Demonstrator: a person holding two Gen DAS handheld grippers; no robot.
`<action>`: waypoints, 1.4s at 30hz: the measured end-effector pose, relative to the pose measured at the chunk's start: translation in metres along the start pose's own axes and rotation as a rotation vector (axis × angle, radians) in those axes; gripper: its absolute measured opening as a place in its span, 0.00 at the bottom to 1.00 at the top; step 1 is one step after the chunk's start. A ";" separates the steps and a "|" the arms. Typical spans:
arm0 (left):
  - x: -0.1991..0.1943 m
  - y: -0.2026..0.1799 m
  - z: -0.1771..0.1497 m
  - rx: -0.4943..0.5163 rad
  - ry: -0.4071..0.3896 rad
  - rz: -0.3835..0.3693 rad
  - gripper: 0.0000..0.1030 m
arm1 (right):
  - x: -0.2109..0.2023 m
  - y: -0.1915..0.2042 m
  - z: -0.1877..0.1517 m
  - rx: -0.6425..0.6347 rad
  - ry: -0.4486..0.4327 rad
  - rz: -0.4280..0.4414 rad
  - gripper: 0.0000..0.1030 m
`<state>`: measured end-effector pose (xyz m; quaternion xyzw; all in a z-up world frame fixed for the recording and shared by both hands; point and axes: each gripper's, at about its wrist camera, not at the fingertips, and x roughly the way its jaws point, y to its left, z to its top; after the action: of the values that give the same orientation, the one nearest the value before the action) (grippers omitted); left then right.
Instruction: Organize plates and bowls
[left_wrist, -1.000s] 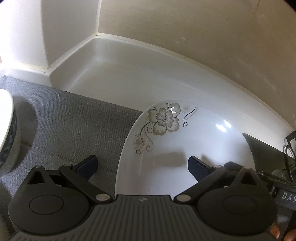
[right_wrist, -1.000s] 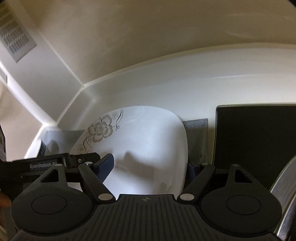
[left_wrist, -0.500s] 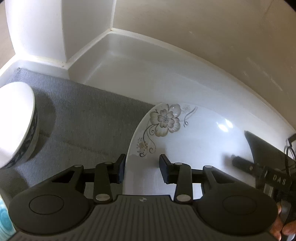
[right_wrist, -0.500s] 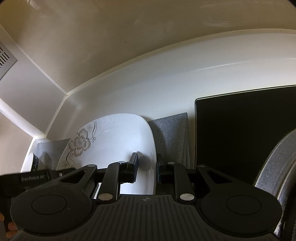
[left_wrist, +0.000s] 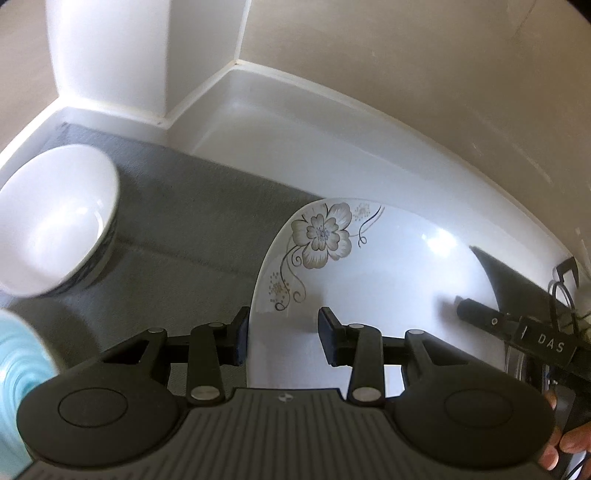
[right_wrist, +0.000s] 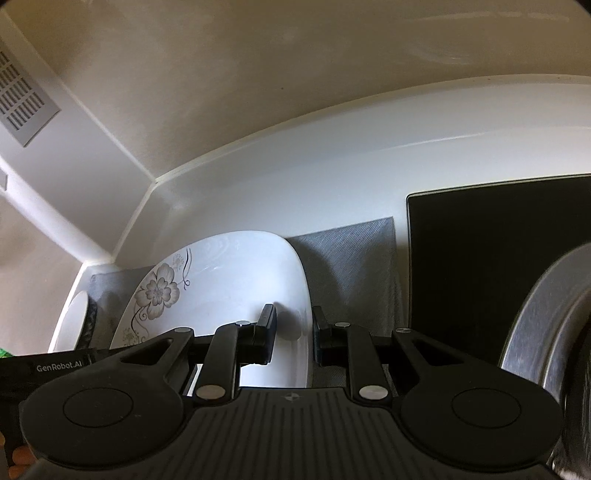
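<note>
Two tongs, left tongs (left_wrist: 282, 334) and right tongs (right_wrist: 293, 334), clamp the floral plate (left_wrist: 369, 266); bowl (left_wrist: 55, 218) at left remains unsorted.

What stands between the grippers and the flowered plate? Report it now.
Nothing visible does. The left gripper and the right gripper each clamp the flowered plate by its rim, on opposite sides.

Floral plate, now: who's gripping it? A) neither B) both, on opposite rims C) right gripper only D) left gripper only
B: the left gripper has its jaws closed across the left rim of the floral plate, and the right gripper pinches the plate's right rim, one of its fingers on the plate's face.
</note>
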<state>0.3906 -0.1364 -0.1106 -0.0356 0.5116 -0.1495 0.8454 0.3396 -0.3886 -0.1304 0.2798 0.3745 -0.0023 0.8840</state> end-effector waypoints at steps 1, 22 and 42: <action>-0.003 0.001 -0.003 0.003 0.002 0.002 0.41 | -0.003 0.002 -0.003 -0.002 0.001 0.000 0.21; -0.060 0.006 -0.056 0.075 -0.018 -0.031 0.41 | -0.080 0.024 -0.075 0.018 -0.034 -0.027 0.21; -0.093 0.033 -0.143 0.074 0.042 -0.024 0.41 | -0.102 0.042 -0.144 -0.011 0.047 -0.068 0.22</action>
<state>0.2325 -0.0646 -0.1059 -0.0075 0.5229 -0.1793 0.8333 0.1804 -0.3026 -0.1232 0.2621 0.4047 -0.0239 0.8758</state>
